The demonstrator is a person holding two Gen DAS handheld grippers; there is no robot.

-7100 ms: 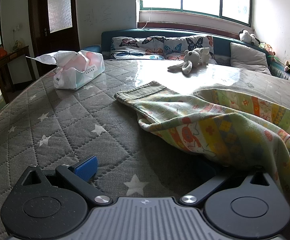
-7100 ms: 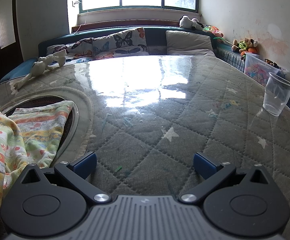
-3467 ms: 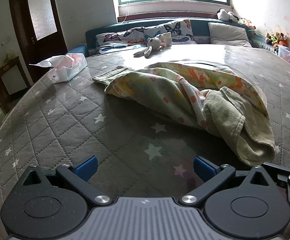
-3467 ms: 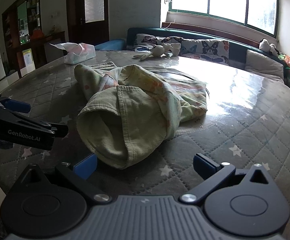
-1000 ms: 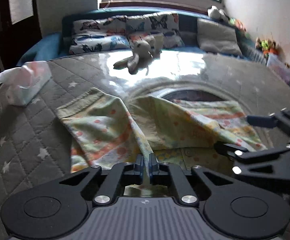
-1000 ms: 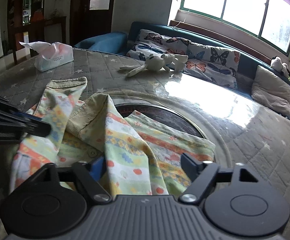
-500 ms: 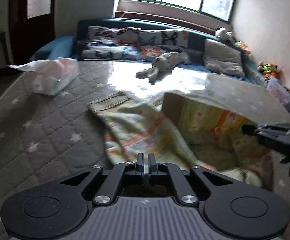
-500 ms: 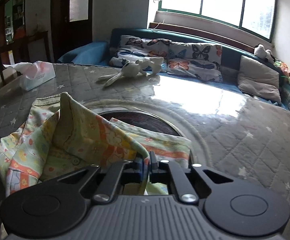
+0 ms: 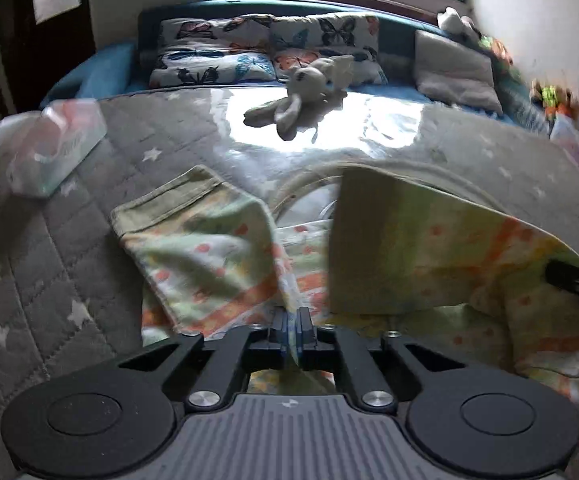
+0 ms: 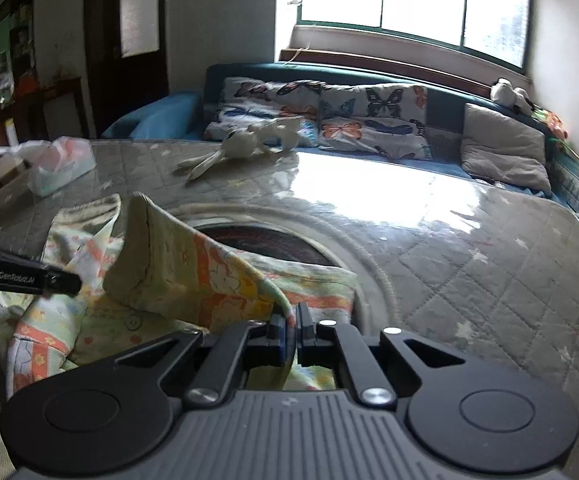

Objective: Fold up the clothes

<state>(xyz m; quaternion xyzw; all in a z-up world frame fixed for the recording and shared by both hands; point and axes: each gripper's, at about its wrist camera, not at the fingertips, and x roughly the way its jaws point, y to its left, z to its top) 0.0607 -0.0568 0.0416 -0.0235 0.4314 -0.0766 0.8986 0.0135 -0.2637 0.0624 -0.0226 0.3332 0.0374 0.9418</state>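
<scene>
Soft plastic tissue pack, far left of the grey star-quilted table cover, white tissue sticking out of its top.

Left gripper: pads pressed together, pinching a fold of the pale green patterned children's trousers. Right gripper: likewise pinching the trousers, one leg lifted off the table.

Versus 0.5 s ago: both grips unchanged; the raised leg stands taller and wider in the left view.

Grey plush rabbit lies beyond the trousers, well apart. Butterfly-print cushions behind on the sofa.
</scene>
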